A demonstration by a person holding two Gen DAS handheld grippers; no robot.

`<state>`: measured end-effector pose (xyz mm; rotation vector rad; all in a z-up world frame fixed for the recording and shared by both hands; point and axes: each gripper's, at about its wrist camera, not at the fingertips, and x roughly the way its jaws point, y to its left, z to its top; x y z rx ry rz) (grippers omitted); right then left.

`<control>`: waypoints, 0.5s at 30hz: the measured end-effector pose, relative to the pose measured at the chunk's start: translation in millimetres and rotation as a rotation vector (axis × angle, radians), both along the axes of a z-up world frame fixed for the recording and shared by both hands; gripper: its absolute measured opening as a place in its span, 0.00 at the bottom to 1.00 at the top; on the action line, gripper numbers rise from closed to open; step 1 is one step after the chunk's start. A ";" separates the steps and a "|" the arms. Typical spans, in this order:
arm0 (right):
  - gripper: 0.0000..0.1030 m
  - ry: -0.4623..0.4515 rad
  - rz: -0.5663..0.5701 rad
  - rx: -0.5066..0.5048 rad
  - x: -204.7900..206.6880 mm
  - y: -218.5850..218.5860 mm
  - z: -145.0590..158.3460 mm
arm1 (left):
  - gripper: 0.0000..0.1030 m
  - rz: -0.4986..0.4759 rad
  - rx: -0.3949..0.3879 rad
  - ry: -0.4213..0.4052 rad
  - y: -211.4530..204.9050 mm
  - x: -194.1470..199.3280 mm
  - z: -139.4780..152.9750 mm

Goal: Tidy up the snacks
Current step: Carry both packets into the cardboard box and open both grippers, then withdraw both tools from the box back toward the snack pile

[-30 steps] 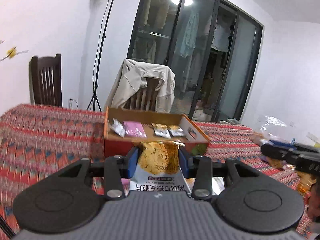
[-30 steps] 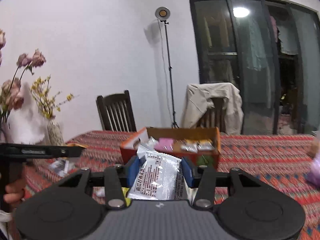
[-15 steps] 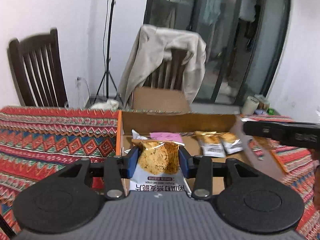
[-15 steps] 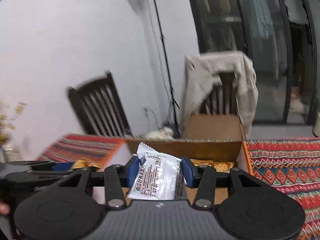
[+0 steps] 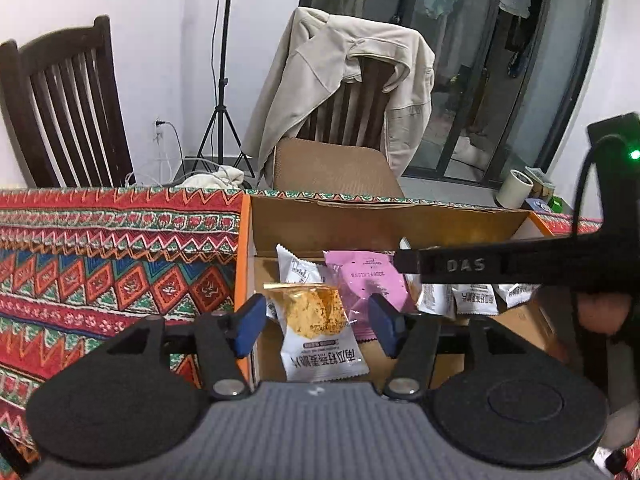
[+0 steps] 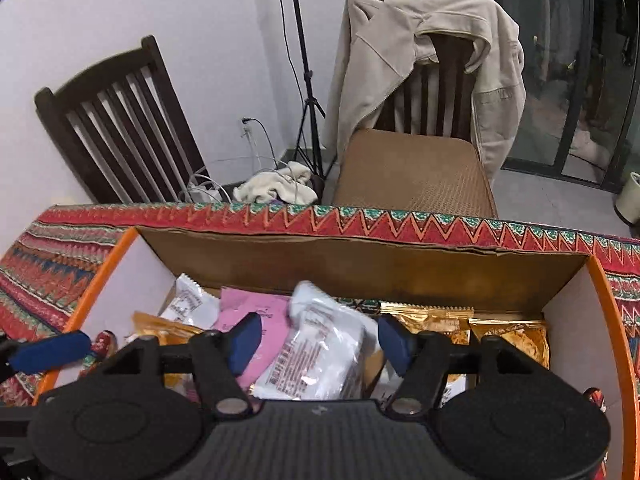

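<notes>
Step in hand: release of two snack packets into the cardboard box point(image 6: 360, 268), one from each hand-held gripper.
Left hand-held gripper point(image 5: 316, 324): jaws opening; the pads stand clear of the crisp packet point(image 5: 320, 332), which hangs between them, no grip.
Right hand-held gripper point(image 6: 320, 338): jaws opening; the white packet point(image 6: 320, 344) lies between the pads, blurred, apparently dropping, no pad pressing on it.
Crisp packet, place: over the near-left corner of the box, just inside the orange left wall point(image 5: 242, 260); long axis runs away from the left gripper, toward the far wall.
White packet, place: over the middle of the box, above the pink packet point(image 6: 248, 312) and beside the gold packets point(image 6: 508, 336); long axis tilted, upper end leaning left.
Key relation: both packets lie straight ahead of and below their own gripper, already inside the box outline on the counter point(image 5: 100, 264).
Nearer hand: each packet belongs to its own side; the right gripper crosses the left wrist view close by.
Next move, judged: pull both grippers straight back without snagging a packet edge.
</notes>
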<state>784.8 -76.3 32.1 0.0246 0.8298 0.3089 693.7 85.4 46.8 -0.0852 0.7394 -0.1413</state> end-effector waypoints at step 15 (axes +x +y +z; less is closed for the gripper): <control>0.72 -0.207 0.058 0.011 -140.5 -74.2 142.8 | 0.84 -0.067 0.030 -0.157 -4.6 -137.6 130.0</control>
